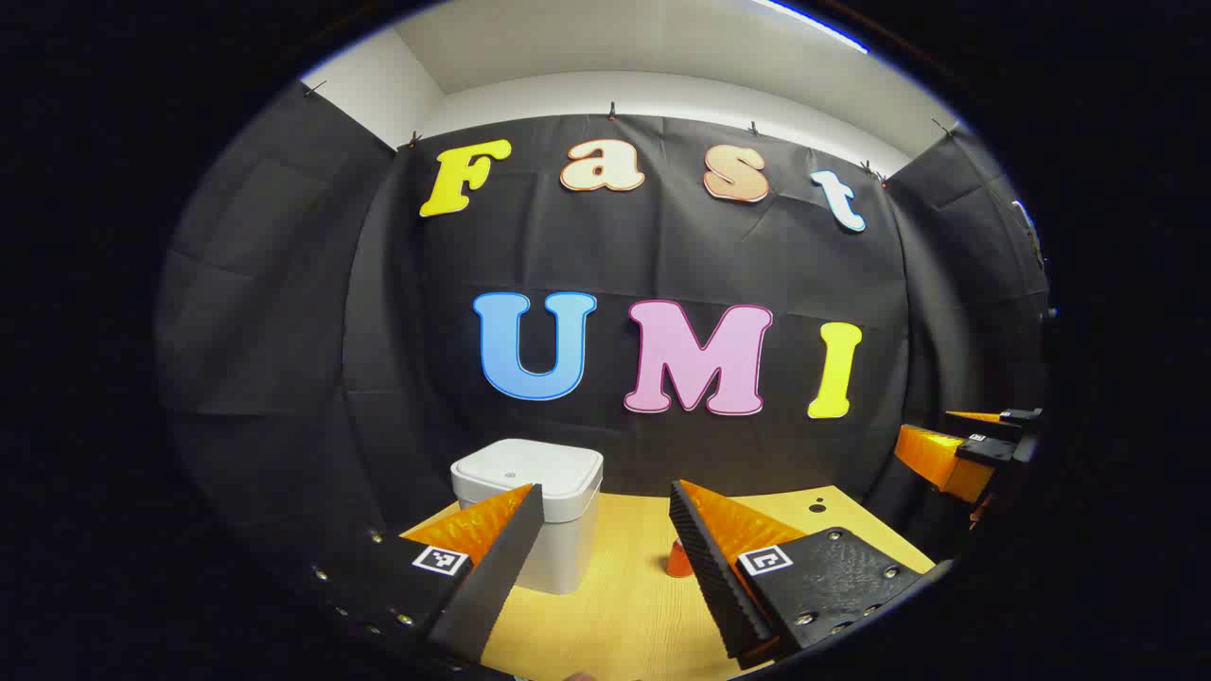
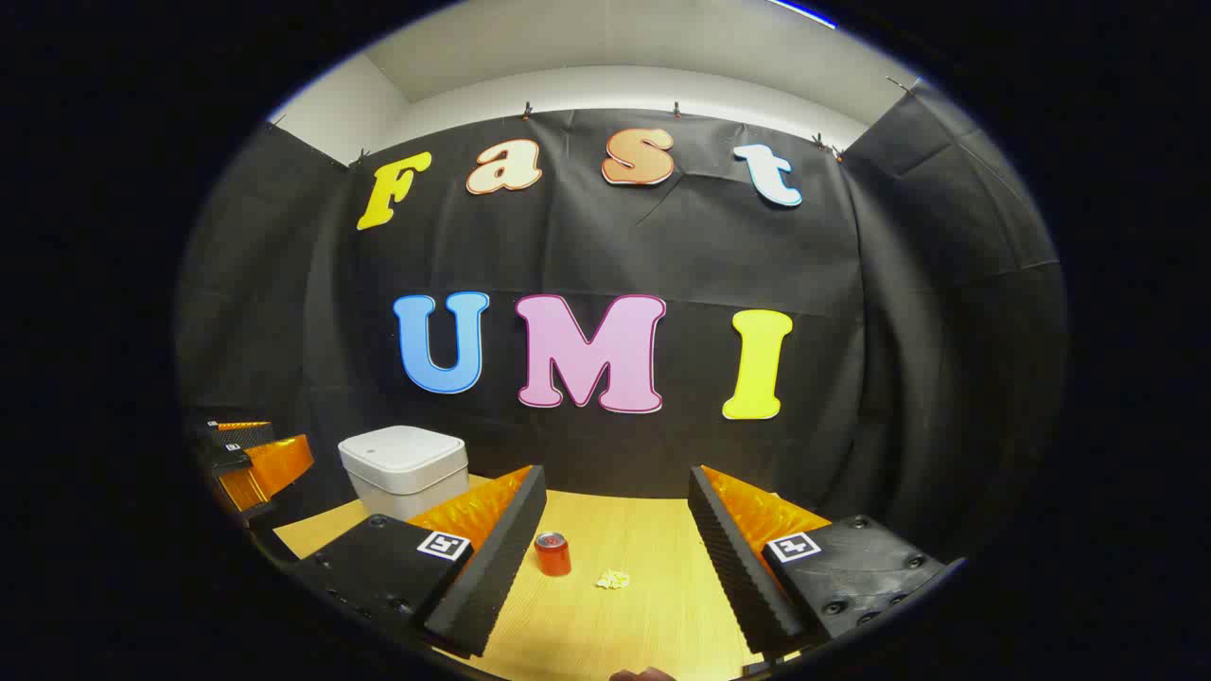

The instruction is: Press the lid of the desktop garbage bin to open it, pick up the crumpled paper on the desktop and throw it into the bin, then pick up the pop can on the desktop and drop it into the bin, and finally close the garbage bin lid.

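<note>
- Left gripper (image 1: pixel 605 501): fingers spread wide apart, holding nothing, raised above the wooden desktop (image 1: pixel 615 624) and aimed toward the garbage bin (image 1: pixel 530 501).
- Right gripper (image 2: pixel 615 482): fingers likewise spread apart and empty, also raised off the desktop, farther from the bin.
- Garbage bin: white, lid down and flat, standing at the back of the desktop against the booth wall. No step of the task appears done.
- Pop can (image 2: pixel 552 553): red, upright, in front of the bin and to its right.
- Crumpled paper (image 2: pixel 613 579): small pale wad just beside the can, on the side away from the bin.
- Risk: an off-centre press on the lid may slide or tip the light bin instead of releasing the latch.
- Risk: reaching for the paper may knock the neighbouring can over and set it rolling.
</note>
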Available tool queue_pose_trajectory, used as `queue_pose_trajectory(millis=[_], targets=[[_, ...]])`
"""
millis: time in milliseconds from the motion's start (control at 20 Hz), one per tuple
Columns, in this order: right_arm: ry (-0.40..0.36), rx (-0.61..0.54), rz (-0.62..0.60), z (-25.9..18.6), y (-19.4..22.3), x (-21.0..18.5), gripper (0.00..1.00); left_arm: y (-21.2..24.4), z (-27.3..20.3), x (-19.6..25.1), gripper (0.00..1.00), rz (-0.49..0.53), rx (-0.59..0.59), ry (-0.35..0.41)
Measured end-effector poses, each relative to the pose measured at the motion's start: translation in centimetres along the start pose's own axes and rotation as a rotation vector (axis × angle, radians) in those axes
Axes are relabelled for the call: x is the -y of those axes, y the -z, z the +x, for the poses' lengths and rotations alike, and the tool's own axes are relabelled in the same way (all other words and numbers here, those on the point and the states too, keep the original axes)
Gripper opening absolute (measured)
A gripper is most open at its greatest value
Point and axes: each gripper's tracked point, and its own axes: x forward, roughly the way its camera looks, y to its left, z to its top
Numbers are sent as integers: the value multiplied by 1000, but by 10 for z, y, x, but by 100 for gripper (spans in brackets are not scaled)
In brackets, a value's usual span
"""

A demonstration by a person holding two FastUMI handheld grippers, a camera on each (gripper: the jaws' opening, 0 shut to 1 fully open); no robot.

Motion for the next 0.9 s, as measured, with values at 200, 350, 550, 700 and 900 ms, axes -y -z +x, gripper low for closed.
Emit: queue_pose_trajectory(millis=[200,350,550,700,900], targets=[[-20,-9,-26,2,-2,-5,98,3,3,-6,88,-6,-12,-1],[-26,-14,-31,4,-2,-9,98,6,2,-10,88,-11,-14,-3],[-39,-14,-36,5,-5,-16,98,3,0,-13,88,-3,-4,3],[-44,-16,-41,6,-5,-20,98,2,-2,-15,88,4,3,12],[-51,-8,-56,5,-8,-24,98,2,-3,-17,88,-11,4,12]])
